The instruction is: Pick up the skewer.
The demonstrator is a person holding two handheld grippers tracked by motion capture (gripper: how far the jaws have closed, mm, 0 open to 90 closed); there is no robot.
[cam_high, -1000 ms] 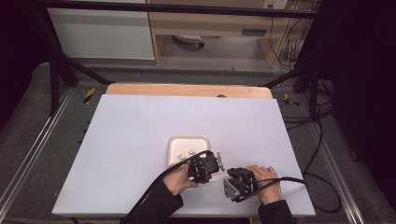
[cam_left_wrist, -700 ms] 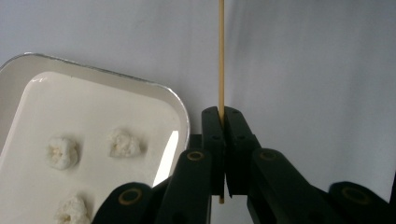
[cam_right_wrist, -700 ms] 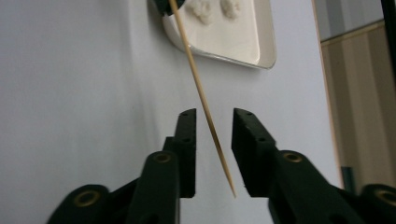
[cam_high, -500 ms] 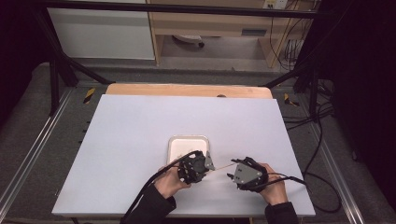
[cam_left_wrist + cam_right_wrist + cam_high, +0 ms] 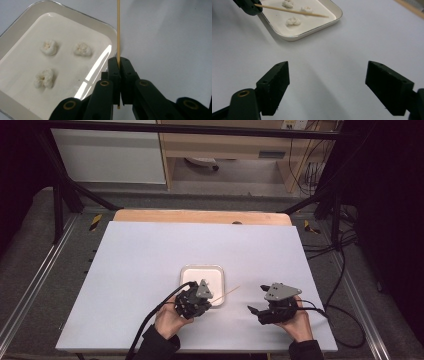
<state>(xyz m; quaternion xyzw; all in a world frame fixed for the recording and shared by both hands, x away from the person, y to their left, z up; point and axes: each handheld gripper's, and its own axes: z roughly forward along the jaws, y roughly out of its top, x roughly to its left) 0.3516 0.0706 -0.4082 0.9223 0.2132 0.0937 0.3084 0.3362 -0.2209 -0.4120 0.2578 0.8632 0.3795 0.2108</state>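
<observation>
Nearest to the person, at the front edge of the pale grey table top, the two hands come in from below, each with a black two-jaw gripper. The right gripper is at the right side, held above bare table, well apart from the tray. In the right gripper view its jaws stand wide apart and have just been opening; nothing is between them, only the table surface, so it is released.

The left gripper is a little farther and more to the middle, just at the near right corner of the tray. Its jaws are pressed together and they grasp a thin light wooden skewer near its lower end; a short bit of the stick comes out below the pads. In the high view the skewer points away from this gripper to the right and slightly up, over the right rim of the tray and out above the table.

Behind the left gripper lies the white rounded square tray with a shiny rim, flat on the table. Inside it are three small white puffy pieces like popcorn, lying apart from each other.

At the far edge a light wooden board borders the table
</observation>
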